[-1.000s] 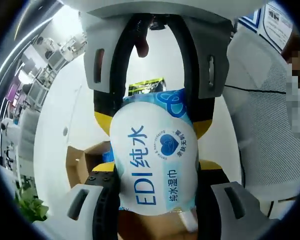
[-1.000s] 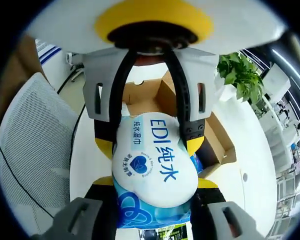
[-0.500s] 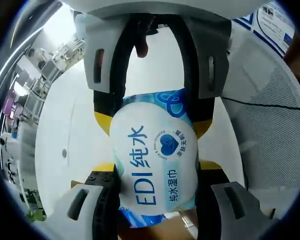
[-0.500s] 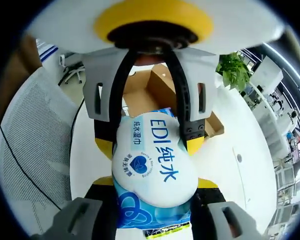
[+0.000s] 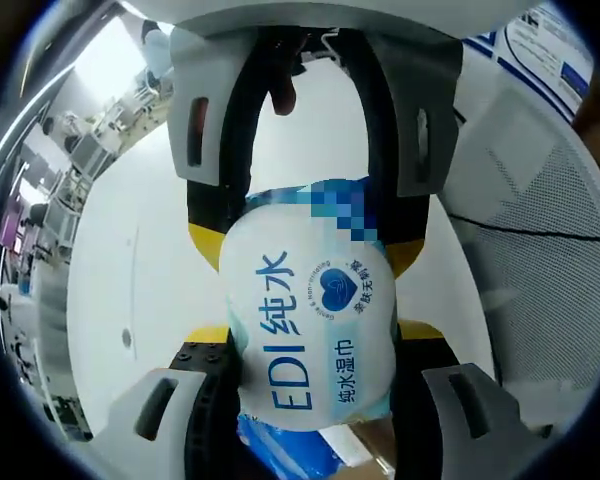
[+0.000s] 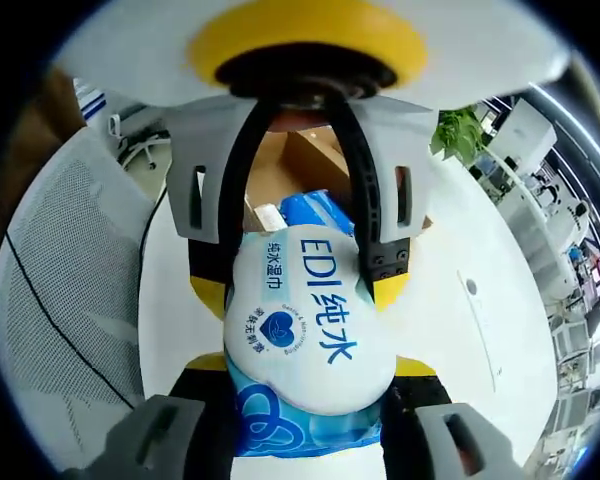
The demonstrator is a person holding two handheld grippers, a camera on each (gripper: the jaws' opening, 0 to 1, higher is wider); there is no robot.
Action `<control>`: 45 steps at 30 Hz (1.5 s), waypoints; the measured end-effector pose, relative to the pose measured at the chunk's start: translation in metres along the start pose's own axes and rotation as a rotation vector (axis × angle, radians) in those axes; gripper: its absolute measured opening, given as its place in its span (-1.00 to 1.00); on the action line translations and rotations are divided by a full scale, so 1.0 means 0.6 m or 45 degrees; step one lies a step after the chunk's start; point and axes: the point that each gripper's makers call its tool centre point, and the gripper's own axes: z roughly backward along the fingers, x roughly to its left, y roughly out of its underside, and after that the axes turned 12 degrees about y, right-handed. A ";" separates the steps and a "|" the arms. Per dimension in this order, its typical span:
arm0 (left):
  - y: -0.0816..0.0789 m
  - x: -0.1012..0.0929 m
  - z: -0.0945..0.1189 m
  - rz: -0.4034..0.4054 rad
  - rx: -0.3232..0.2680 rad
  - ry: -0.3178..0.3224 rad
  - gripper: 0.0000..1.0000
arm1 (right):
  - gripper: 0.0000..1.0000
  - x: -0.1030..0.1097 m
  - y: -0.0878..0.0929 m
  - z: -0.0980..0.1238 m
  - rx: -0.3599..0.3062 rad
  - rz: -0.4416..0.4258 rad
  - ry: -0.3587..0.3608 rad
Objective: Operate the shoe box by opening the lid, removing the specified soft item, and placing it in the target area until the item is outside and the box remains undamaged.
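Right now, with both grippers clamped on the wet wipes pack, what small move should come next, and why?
Probably carry the wet wipes pack a little further from the shoe box and lower it onto the white table. The left gripper and right gripper pinch opposite ends, holding it aloft, and the open box with more blue packs sits behind it.

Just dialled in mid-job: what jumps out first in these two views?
The wet wipes pack, white with blue "EDI" lettering, sits dead centre in the left gripper view, clamped from both ends by the left gripper and the right gripper facing it. In the right gripper view, the open cardboard shoe box sits beyond the pack on the white table, with another blue pack inside.
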 end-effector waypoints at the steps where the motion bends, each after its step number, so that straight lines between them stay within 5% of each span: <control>1: -0.002 0.001 -0.001 -0.001 -0.001 0.002 0.19 | 0.08 -0.002 0.004 0.001 0.003 -0.002 -0.001; 20: -0.029 0.031 -0.037 0.010 -0.024 0.017 0.19 | 0.08 -0.024 0.051 -0.005 0.026 0.004 -0.023; 45: -0.001 0.051 -0.089 0.092 -0.021 0.043 0.19 | 0.08 -0.021 0.082 -0.058 0.007 0.020 -0.108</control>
